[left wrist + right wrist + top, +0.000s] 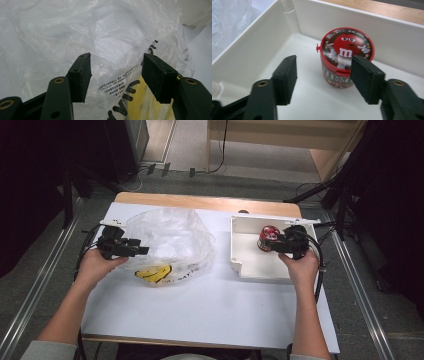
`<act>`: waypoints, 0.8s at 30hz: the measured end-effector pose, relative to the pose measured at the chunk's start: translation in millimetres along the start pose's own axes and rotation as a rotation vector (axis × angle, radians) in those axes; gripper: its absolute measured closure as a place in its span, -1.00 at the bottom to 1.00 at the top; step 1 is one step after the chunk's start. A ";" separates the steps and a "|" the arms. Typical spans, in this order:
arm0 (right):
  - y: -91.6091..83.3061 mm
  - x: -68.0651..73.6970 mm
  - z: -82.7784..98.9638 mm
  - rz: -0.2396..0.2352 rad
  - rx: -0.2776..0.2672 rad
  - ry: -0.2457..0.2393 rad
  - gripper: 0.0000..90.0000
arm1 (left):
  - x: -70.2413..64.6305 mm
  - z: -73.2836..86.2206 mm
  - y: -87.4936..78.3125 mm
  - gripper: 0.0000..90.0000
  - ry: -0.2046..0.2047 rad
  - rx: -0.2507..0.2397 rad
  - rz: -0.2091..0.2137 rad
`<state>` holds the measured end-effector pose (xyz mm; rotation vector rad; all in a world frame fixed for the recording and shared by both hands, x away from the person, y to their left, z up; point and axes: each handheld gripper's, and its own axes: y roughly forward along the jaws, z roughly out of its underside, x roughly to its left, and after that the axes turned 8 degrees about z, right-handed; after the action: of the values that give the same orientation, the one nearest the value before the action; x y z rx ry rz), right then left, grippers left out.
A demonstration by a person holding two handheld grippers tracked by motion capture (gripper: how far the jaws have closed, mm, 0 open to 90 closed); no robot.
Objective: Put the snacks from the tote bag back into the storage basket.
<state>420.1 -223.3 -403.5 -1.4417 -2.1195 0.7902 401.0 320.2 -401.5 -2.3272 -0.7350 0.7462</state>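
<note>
Red "m"-lidded candy tub (pixel 345 58) in white tray (pixel 249 47) between open, empty right gripper (pixel 324 77) jaws.

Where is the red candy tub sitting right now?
In the high view the red candy tub stands upright inside the white tray at the table's right, near its far wall, just ahead of the right gripper.

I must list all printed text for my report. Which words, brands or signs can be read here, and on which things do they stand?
"m", white letter on the red character, lid of the round red candy tub.
Band around that tub: too blurred to read.
Clear plastic bag with yellow patch: bold black letters cut off, small print too small to read.
</note>
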 end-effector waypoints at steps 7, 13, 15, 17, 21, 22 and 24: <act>-3.7 5.1 3.4 -0.032 -0.046 0.008 0.50 | 0.1 0.0 0.2 -0.07 -0.001 0.000 -0.002; -2.8 9.5 3.6 -0.028 -0.064 0.005 1.00 | 0.0 0.0 0.8 -0.07 0.001 0.000 -0.001; -0.1 11.6 3.7 -0.018 -0.068 0.010 1.00 | 0.0 0.1 1.2 -0.07 0.000 0.000 0.000; 5.9 14.3 4.1 -0.002 -0.058 0.011 1.00 | -0.2 0.1 1.3 -0.07 0.002 0.003 -0.002; 17.2 18.6 6.3 0.019 -0.031 0.012 1.00 | -0.1 0.1 1.4 -0.07 0.001 0.001 0.000; 20.3 20.5 7.4 0.037 -0.030 -0.004 1.00 | 0.0 0.2 1.4 -0.07 0.000 0.002 -0.002; 23.7 22.5 9.2 0.072 -0.037 -0.014 1.00 | 0.0 0.2 1.6 -0.07 0.001 0.004 -0.002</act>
<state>422.2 -197.4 -425.2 -1.5429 -2.1136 0.7939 401.4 319.1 -402.7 -2.3225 -0.7345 0.7454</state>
